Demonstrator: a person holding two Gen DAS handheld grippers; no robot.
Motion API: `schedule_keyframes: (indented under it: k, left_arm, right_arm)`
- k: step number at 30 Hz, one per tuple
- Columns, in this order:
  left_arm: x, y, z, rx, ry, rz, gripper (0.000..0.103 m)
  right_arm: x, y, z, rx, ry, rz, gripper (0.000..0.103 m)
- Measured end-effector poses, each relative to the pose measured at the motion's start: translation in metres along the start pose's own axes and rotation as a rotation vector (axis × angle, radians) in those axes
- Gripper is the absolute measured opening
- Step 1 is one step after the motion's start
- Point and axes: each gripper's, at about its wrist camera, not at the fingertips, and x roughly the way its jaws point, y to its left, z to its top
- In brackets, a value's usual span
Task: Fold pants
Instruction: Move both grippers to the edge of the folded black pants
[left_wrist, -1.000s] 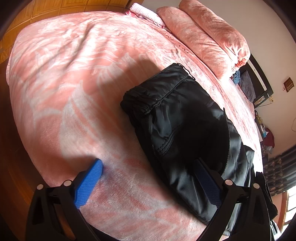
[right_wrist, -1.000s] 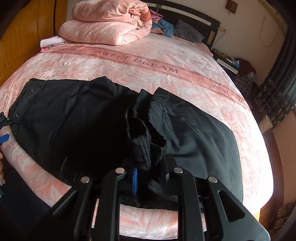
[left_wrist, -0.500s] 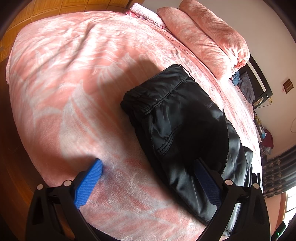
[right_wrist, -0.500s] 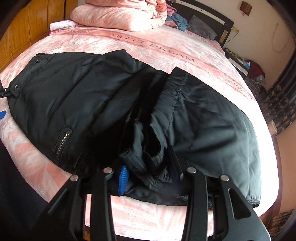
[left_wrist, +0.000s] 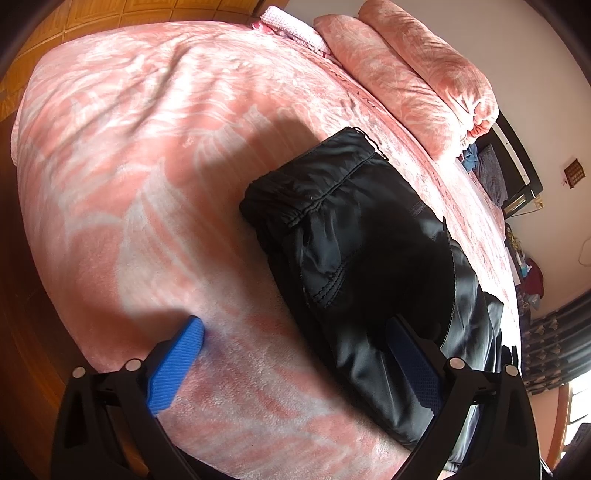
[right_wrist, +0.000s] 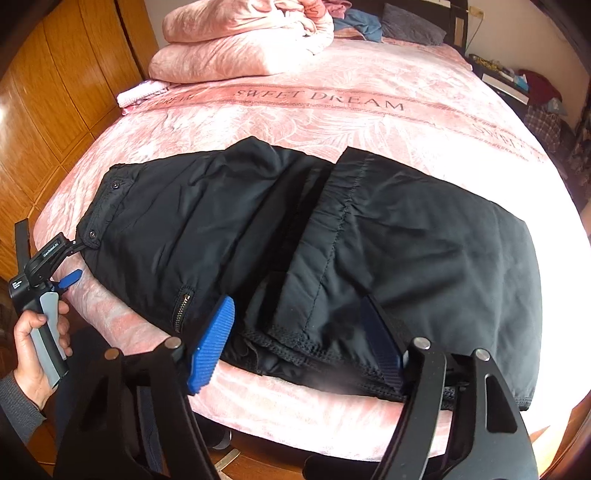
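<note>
Black pants (right_wrist: 388, 236) lie on the pink bed, legs folded back over the upper part so the cuffs (right_wrist: 295, 332) rest near the front edge. The waistband (right_wrist: 99, 206) is at the left. My right gripper (right_wrist: 299, 336) is open just above the cuffs, holding nothing. My left gripper (left_wrist: 295, 354) is open and empty at the waist end; its right finger is over the black pants (left_wrist: 351, 240), its left finger over the blanket. It also shows in the right wrist view (right_wrist: 68, 277), held by a hand.
The pink blanket (left_wrist: 147, 147) covers the bed. Folded pink quilts (right_wrist: 240, 48) and other clothes lie at the head. A wooden wardrobe (right_wrist: 48, 92) stands at the left. A cluttered nightstand (right_wrist: 517, 81) stands at the far right. The bed's front edge is just below the grippers.
My right gripper has opened and let go of the pant cuffs, which now lie flat on the folded pants. It has also pulled back. The left gripper has barely moved.
</note>
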Motion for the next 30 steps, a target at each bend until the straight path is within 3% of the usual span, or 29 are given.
schedule_keyframes:
  k: [1, 3, 5, 6, 10, 14, 24, 25, 26, 27, 30]
  left_arm:
    - [0.000, 0.000, 0.000, -0.001, 0.001, -0.003, 0.099]
    - [0.000, 0.001, 0.001, -0.002, 0.001, -0.008, 0.099]
    - [-0.001, 0.002, 0.001, -0.005, 0.000, -0.013, 0.099]
    - [-0.001, 0.003, 0.001, -0.007, 0.000, -0.015, 0.099]
    - [0.000, 0.002, 0.001, -0.008, -0.001, -0.015, 0.099]
    - [0.000, 0.002, 0.001, -0.011, -0.001, -0.018, 0.099]
    - [0.001, 0.003, 0.002, -0.017, 0.002, -0.024, 0.099]
    - [0.001, 0.003, 0.002, -0.017, 0.002, -0.023, 0.099]
    - [0.001, 0.003, 0.002, -0.019, 0.000, -0.025, 0.099]
    - [0.001, 0.005, 0.002, -0.023, 0.000, -0.029, 0.099]
    - [0.001, 0.005, 0.001, -0.027, 0.000, -0.031, 0.099]
  right_arm:
    - [0.004, 0.001, -0.001, 0.003, 0.016, -0.002, 0.067]
    - [0.013, 0.000, -0.006, 0.012, 0.040, -0.005, 0.052]
    - [0.019, -0.003, -0.012, 0.057, 0.066, 0.053, 0.023]
    - [0.020, -0.004, -0.013, 0.072, 0.075, 0.071, 0.017]
    - [0.008, 0.001, -0.013, 0.077, 0.049, 0.100, 0.012]
    - [-0.011, 0.008, -0.008, 0.062, 0.002, 0.123, 0.011]
    - [0.022, 0.009, -0.012, 0.026, 0.111, 0.125, 0.015]
    - [0.020, 0.011, -0.011, 0.013, 0.114, 0.125, 0.020]
    - [0.017, 0.011, -0.009, 0.002, 0.115, 0.135, 0.037]
    - [0.012, 0.012, -0.007, -0.009, 0.108, 0.140, 0.046]
    - [-0.004, 0.015, 0.001, -0.056, 0.093, 0.149, 0.052]
